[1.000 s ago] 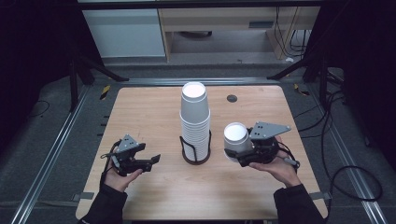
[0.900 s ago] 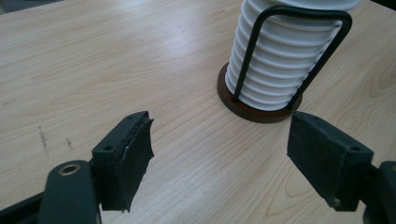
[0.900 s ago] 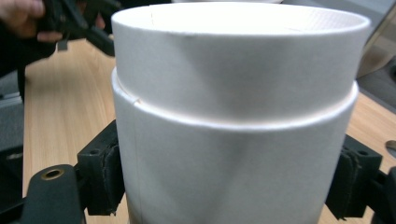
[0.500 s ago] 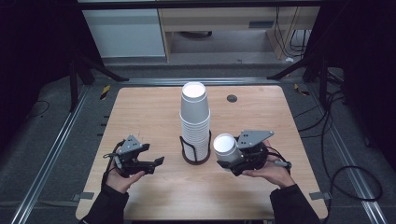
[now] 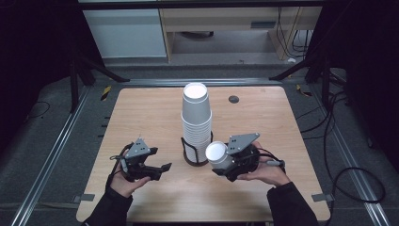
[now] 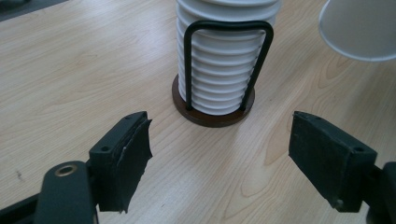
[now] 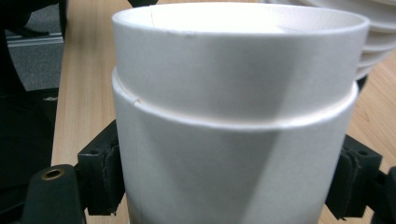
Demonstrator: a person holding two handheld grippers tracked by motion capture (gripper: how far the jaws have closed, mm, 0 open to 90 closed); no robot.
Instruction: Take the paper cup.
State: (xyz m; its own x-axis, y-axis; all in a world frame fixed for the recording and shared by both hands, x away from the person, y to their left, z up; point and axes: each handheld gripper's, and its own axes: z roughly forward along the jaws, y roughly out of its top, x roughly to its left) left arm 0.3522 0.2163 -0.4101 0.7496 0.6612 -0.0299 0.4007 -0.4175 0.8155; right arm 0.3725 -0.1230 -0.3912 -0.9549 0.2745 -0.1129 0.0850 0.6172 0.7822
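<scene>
The wooden table [image 5: 141,113] has much free surface: its far left part, its far right part and the near strip in front of the person carry nothing. A small dark round fitting [image 5: 234,99] sits in the top near the far edge, right of the middle.

In the middle of the table stands the stack of white paper cups [image 5: 196,117], upside down, in a black wire holder [image 5: 189,151] with a dark round base. In the left gripper view the wire loop rises in front of the ribbed cup rims, and bare wood lies all around the base.

The right gripper [image 5: 225,161] is just right of the holder, near the person's side. Its jaws are closed on a single paper cup [image 5: 216,153]; in the right gripper view the black pads press both sides of the cup wall. This cup is very close to the stack; I cannot tell if they touch.

The left gripper [image 5: 159,170] is left of the holder, well inside the left table edge. Its jaws stand wide apart with nothing between them and point to the holder, with bare wood between.
</scene>
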